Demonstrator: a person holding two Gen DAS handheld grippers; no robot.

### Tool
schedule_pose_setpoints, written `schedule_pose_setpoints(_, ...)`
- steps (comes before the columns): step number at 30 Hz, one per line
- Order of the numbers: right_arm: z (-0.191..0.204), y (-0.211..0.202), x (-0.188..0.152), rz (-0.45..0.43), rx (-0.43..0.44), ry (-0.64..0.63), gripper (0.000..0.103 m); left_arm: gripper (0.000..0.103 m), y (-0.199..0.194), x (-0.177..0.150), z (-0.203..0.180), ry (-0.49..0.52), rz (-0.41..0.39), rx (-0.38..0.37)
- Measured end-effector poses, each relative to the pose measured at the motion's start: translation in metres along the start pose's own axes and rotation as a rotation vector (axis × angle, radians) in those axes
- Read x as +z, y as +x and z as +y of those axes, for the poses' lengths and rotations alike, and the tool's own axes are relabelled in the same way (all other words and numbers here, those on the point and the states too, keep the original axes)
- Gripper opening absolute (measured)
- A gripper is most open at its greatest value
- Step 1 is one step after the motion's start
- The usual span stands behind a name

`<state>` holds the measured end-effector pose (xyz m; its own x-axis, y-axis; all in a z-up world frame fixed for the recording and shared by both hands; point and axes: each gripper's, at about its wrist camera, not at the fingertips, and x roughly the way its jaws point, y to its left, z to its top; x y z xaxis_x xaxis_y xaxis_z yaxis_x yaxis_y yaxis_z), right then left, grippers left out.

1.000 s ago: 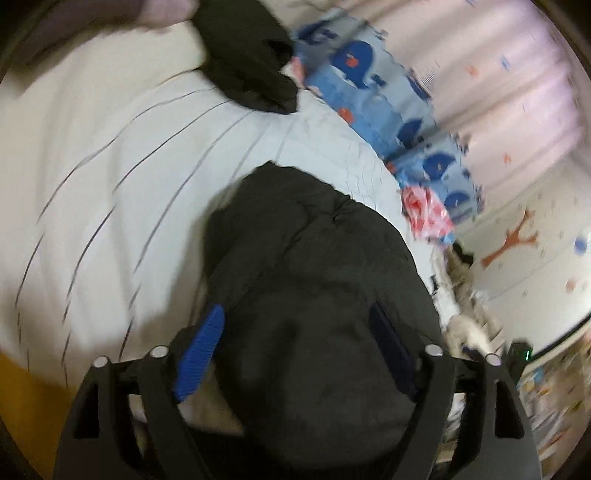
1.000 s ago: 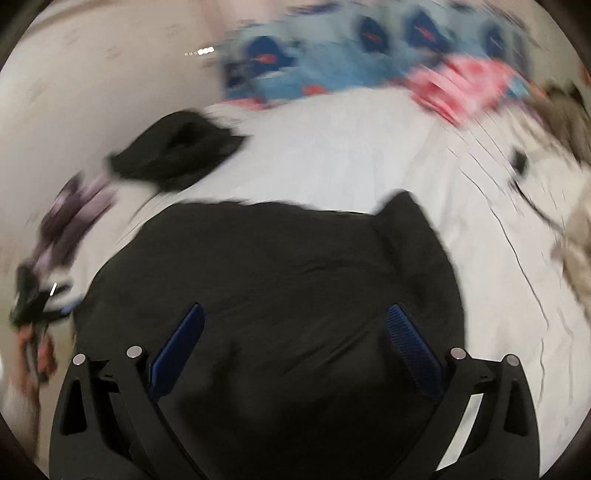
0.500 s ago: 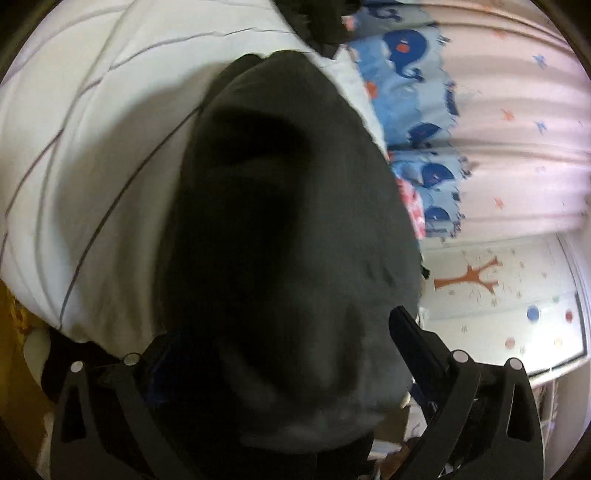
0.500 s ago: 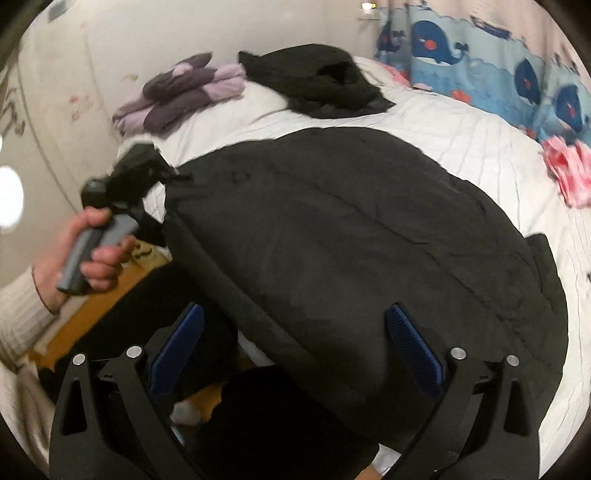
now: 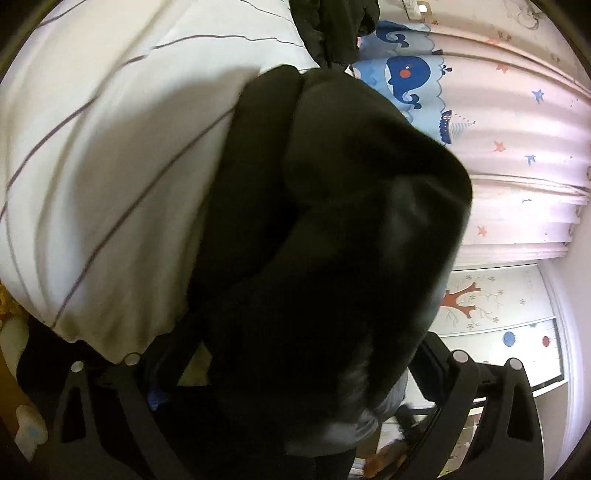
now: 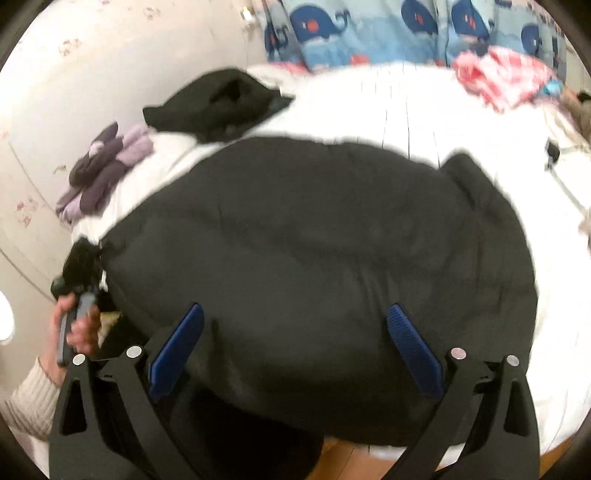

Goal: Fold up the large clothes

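Observation:
A large black padded coat (image 6: 314, 266) lies spread across the white bed (image 6: 424, 122), one end hanging over the near edge. My right gripper (image 6: 295, 350) is open above the coat's near edge, its blue pads (image 6: 413, 350) apart and empty. My left gripper (image 6: 79, 258) is at the coat's left corner. In the left wrist view the coat (image 5: 325, 258) bulges up between the widely spaced fingers (image 5: 439, 369) and fills the middle; the left pad is almost hidden by fabric. The jaws stand apart around the coat.
A second black garment (image 6: 221, 103) and a folded purple one (image 6: 107, 170) lie at the bed's far left by the wall. A pink cloth (image 6: 502, 77) lies far right. Whale-print curtains (image 6: 369, 33) hang behind the bed. Wooden floor (image 6: 354, 458) shows below the bed edge.
The left gripper has pushed further onto the coat's corner, so the fabric now fills its view. The right gripper has moved closer over the coat's near edge and stays open.

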<state>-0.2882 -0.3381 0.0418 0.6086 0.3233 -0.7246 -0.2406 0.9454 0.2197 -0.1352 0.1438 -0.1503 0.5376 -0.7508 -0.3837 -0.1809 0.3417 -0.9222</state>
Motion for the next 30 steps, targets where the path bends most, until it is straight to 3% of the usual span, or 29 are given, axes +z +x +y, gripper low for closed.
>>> schedule_pose_setpoints(4, 0.011, 0.026, 0.053, -0.059, -0.024, 0.003, 0.096, 0.096, 0.018, 0.003, -0.027, 0.039, -0.012, -0.037)
schedule_pose_setpoints(6, 0.008, 0.059, 0.071, -0.062, -0.09, 0.023, 0.096, 0.096, 0.027, 0.004, -0.036, 0.073, -0.019, -0.026)
schedule_pose_setpoints(7, 0.002, 0.078, 0.074, -0.036, -0.121, 0.034, 0.096, 0.096, 0.03, 0.004, -0.035, 0.077, -0.015, -0.013)
schedule_pose_setpoints(8, -0.007, 0.112, 0.072, 0.053, -0.142, 0.058, 0.096, 0.096, 0.034, 0.004, -0.03, 0.052, -0.004, -0.011)
schedule_pose_setpoints(9, -0.013, 0.138, 0.067, 0.106, -0.108, 0.075, 0.097, 0.096, 0.035, 0.006, -0.024, 0.017, -0.001, -0.033)
schedule_pose_setpoints(13, -0.011, 0.136, 0.074, 0.118, -0.128, 0.085, 0.097, 0.096, 0.031, 0.01, -0.019, 0.006, 0.007, -0.062)
schedule_pose_setpoints(16, 0.008, 0.117, 0.082, 0.053, -0.125, 0.036, 0.097, 0.096, 0.033, 0.017, -0.013, -0.033, 0.017, -0.08)
schedule_pose_setpoints(18, 0.014, 0.115, 0.095, 0.035, -0.144, 0.017, 0.097, 0.096, 0.037, 0.019, -0.016, -0.064, 0.021, -0.074)
schedule_pose_setpoints(22, 0.011, 0.136, 0.14, 0.008, -0.213, 0.043, 0.097, 0.096, 0.036, 0.016, -0.036, -0.03, 0.021, -0.068)
schedule_pose_setpoints(24, 0.003, 0.159, 0.15, 0.044, -0.254, 0.051, 0.097, 0.096, 0.035, 0.016, -0.039, -0.011, 0.017, -0.036)
schedule_pose_setpoints(26, -0.011, 0.212, 0.146, 0.227, -0.252, 0.073, 0.097, 0.096, 0.041, 0.022, -0.027, -0.052, 0.013, -0.013)
schedule_pose_setpoints(27, -0.011, 0.222, 0.144, 0.269, -0.245, 0.066, 0.097, 0.096, 0.045, 0.025, -0.023, -0.076, 0.02, -0.028)
schedule_pose_setpoints(30, 0.0, 0.195, 0.144, 0.216, -0.215, 0.065, 0.097, 0.096, 0.047, 0.026, -0.029, -0.063, 0.024, -0.017)
